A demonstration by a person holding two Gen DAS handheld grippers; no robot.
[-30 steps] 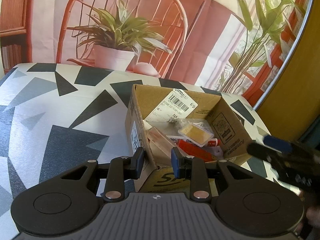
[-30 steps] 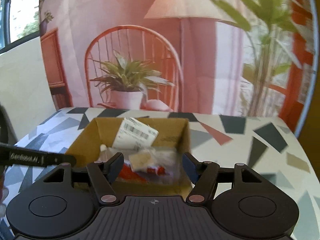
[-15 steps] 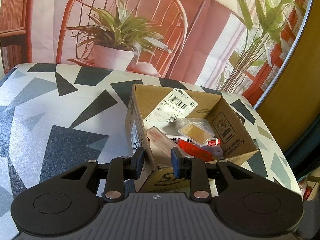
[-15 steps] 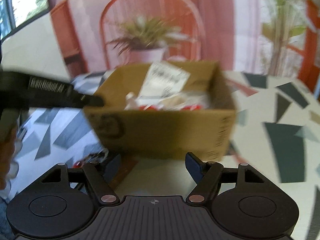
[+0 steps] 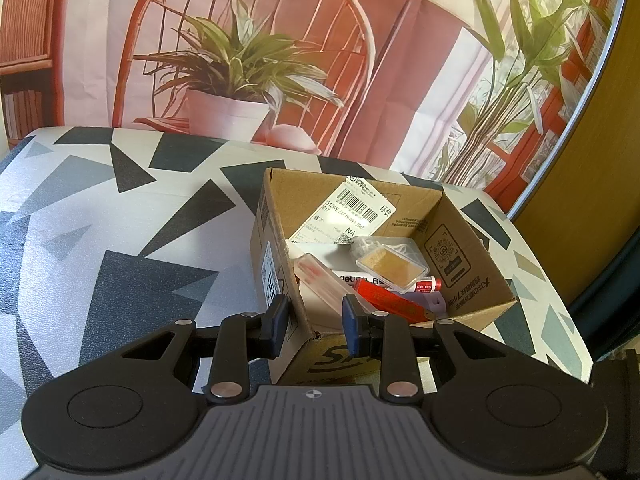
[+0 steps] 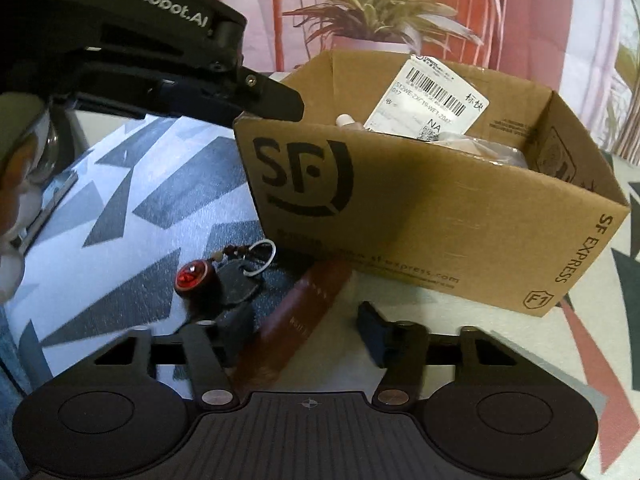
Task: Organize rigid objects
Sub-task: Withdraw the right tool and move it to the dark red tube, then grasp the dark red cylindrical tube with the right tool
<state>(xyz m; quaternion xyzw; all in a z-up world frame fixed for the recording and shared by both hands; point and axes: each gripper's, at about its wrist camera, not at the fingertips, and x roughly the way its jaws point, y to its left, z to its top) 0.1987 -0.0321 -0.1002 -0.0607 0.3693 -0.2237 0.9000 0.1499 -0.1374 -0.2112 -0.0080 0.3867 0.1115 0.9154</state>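
Observation:
An open cardboard box point(image 5: 460, 280) stands on the patterned table and holds a clear plastic case point(image 5: 320, 280), a red flat item point(image 5: 388, 300), a bagged tan pad point(image 5: 390, 266) and a red-capped tube point(image 5: 428, 285). My left gripper point(image 5: 314, 324) is shut on the box's near corner; the right wrist view shows one of its fingers point(image 6: 276, 100) at that corner. In front of the box point(image 6: 420, 216), low over the table, is my right gripper point(image 6: 304, 330). Its jaws are closing around a dark red-brown stick-shaped box point(image 6: 308, 308), and the right pad stands apart from it.
A keychain with a red gem disc point(image 6: 194, 278), beads, a white ring and a black fob point(image 6: 236, 284) lies just left of the stick. A printed backdrop hangs behind the table point(image 5: 120, 240). A person's hand point(image 6: 16, 200) shows at the left edge.
My right gripper dropped from above the box to the table in front of it, and its jaws narrowed around the dark red stick. It left the left wrist view. The left gripper stayed put.

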